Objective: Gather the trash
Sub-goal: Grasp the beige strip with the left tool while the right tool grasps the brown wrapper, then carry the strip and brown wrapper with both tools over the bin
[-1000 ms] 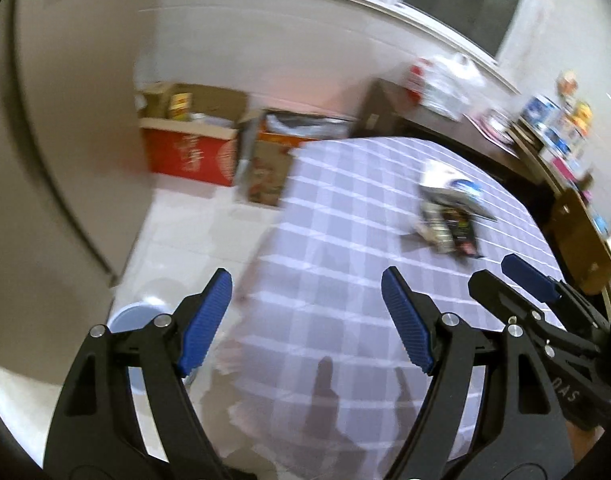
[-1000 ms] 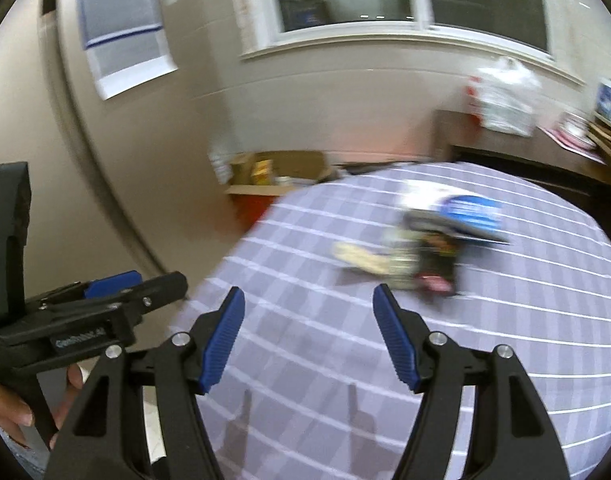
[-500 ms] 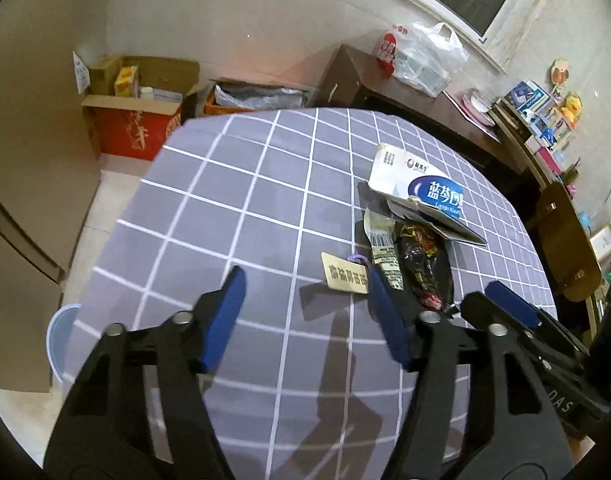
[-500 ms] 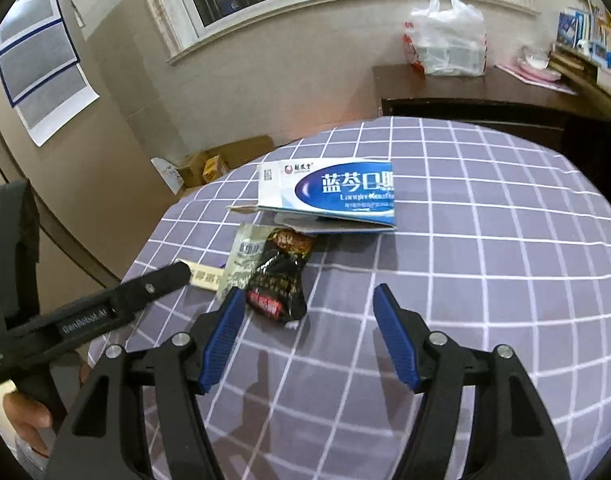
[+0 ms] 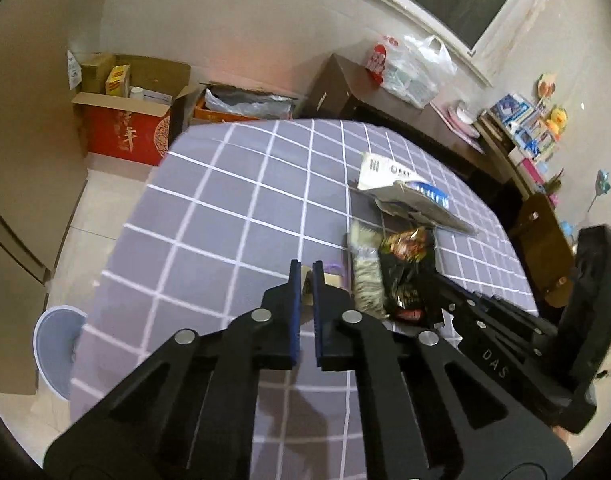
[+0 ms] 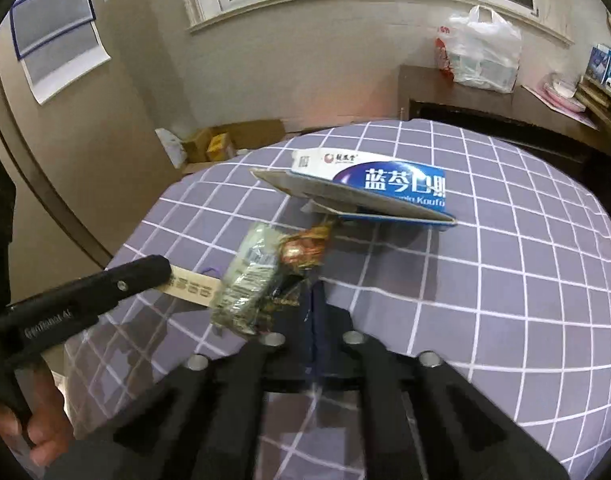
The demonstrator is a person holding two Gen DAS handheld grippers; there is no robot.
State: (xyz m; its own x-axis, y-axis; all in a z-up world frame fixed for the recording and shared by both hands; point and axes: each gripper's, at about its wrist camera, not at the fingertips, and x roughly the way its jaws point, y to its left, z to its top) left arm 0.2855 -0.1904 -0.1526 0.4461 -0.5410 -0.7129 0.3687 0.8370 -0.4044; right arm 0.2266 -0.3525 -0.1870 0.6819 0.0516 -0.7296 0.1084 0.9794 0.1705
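- Two hand-held grippers are working one small pile of trash near the front-left part of the counter (image 5: 233,216), which has a purple checked cloth on it.
- Left hand-held gripper (image 5: 306,276) has its fingers pressed nearly together on the end of a small tan paper tag (image 6: 193,286). Looks like a pinch on the tag's edge, with the tag lying flat on the cloth.
- Right hand-held gripper (image 6: 314,300) is pressed together right at the bottom edge of the dark snack wrapper (image 6: 301,256). I can't tell for sure if it actually has the wrapper or just sits against it.
- Silvery green wrapper (image 6: 249,280) lies between the tag and the dark wrapper, touching both.
- Flattened blue and white box (image 6: 385,188) sits just behind the pile, one flap propped up off the cloth.
- Handling guess: all light stuff. The tag is stiff-ish card, so grab an edge. Wrappers are crinkly and slick, so pinch a sealed end, not the middle. The box is bendy, so take the raised flap.
- Room: the counter's left edge is close to the tag, and a pale blue bin (image 5: 59,350) stands on the floor below that side. Plenty of open cloth to the right and behind.
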